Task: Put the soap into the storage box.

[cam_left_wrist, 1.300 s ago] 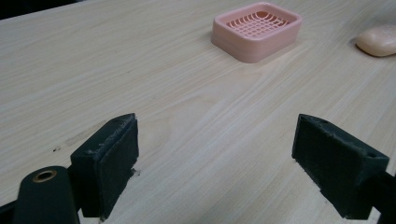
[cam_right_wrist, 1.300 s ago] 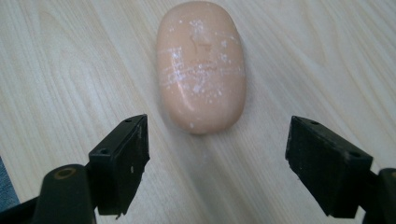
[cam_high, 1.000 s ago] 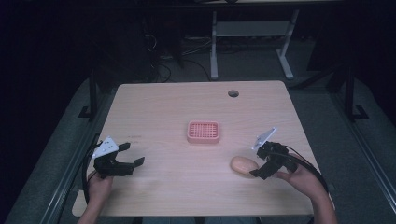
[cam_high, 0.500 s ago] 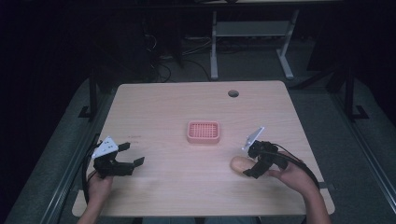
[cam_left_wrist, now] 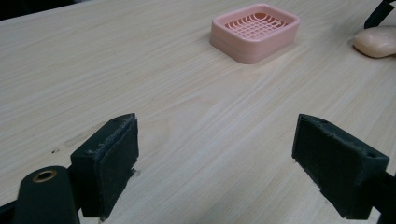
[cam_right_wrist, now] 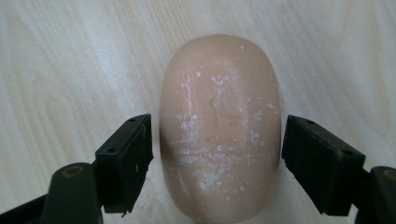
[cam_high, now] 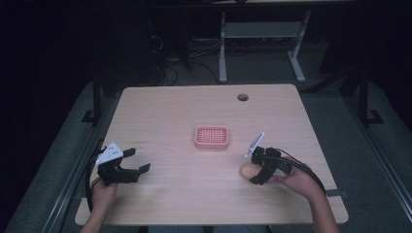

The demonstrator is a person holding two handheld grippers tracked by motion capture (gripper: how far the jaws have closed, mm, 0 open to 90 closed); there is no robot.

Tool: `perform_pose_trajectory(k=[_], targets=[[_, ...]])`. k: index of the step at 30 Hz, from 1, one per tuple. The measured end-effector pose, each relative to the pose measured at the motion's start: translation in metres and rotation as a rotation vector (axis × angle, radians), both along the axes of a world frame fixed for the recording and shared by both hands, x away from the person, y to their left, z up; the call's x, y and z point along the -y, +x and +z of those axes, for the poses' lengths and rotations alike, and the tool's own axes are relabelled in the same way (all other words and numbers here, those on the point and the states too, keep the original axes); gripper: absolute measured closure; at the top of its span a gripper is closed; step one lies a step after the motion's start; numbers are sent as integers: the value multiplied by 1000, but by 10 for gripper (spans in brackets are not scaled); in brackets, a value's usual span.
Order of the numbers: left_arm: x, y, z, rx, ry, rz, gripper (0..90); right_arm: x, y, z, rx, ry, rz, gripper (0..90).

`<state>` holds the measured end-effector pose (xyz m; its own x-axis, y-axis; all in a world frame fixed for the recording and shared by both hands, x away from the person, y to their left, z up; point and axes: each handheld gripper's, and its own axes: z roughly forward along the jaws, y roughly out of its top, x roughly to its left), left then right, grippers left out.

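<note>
A pale peach bar of soap (cam_high: 246, 169) lies flat on the wooden table (cam_high: 184, 109), right of centre near the front. In the right gripper view the soap (cam_right_wrist: 219, 126) sits between the two black pads. My right gripper (cam_high: 253, 170) straddles it and its jaws have just been closing; a thin gap still shows on each side. A pink slotted soap dish (cam_high: 212, 137) stands at the table's middle, with nothing in it. My left gripper (cam_high: 138, 160) rests open at the front left, nothing between its pads. The left gripper view shows the dish (cam_left_wrist: 254, 30) and the soap (cam_left_wrist: 377, 41) far off.
A round cable hole (cam_high: 242, 97) is in the table near its far right edge. Beyond the far edge stand a desk frame (cam_high: 262, 34) and loose cables on the dark floor. Bare wood lies between the dish and my left gripper.
My right gripper has moved left and down over the soap, so its jaws now stand on either side of it. The left gripper has kept still.
</note>
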<state>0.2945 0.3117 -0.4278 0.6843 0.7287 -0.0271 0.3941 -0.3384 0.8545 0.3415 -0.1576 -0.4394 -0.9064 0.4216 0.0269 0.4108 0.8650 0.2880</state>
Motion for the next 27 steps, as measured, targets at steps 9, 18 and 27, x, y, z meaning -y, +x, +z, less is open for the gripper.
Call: perform_pose_trajectory(k=[9,18,27], targets=[[0,0,0,2,-1,0,143,-5,1,-6,3,-35,17,312],[0,0,0,1,-4,3,143,-7,0,-5,7,-40,50,320],[-1,0,0,2,-3,2,143,-6,4,1,9,-7,53,320]])
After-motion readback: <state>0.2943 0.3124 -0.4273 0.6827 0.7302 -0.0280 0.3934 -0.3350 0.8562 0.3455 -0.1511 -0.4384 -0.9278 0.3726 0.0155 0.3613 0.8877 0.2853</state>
